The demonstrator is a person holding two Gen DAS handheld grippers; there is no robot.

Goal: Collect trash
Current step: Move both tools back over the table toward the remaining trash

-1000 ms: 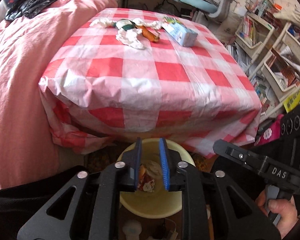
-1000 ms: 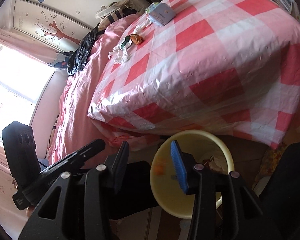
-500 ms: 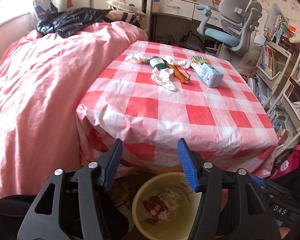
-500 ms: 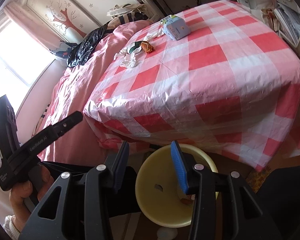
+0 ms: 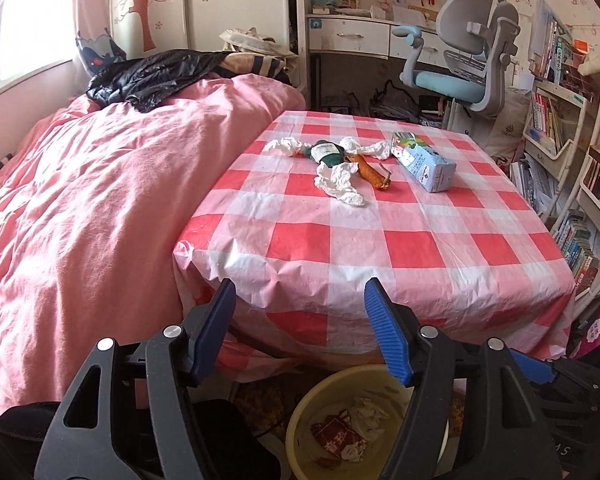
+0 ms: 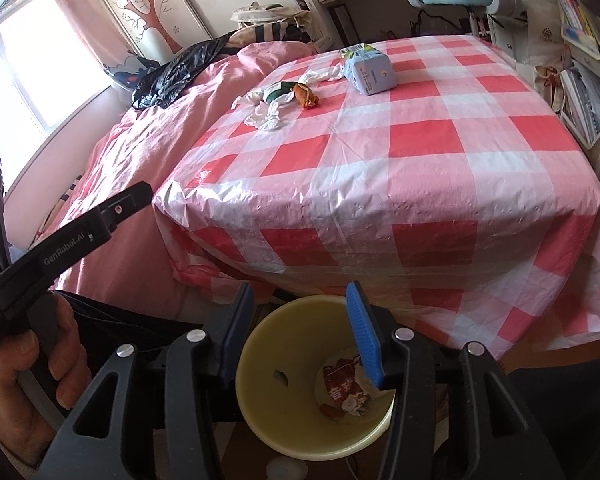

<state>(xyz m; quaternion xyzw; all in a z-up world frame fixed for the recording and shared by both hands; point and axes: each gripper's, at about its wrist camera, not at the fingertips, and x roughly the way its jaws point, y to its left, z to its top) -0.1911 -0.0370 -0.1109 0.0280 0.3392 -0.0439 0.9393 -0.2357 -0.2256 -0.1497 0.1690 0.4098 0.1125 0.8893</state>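
Observation:
A yellow bin stands on the floor under the near edge of the checked table; a red wrapper and tissue lie in it. On the far part of the table lie crumpled white tissues, a green wrapper, an orange wrapper and a blue carton. My left gripper is open and empty above the bin. My right gripper is open and empty over the bin.
A bed with a pink duvet adjoins the table on the left, with a black bag on it. A desk chair and bookshelves stand behind and to the right.
My left gripper opened and let the red wrapper fall into the bin, then lifted and tilted up toward the table. The right gripper also rose a little.

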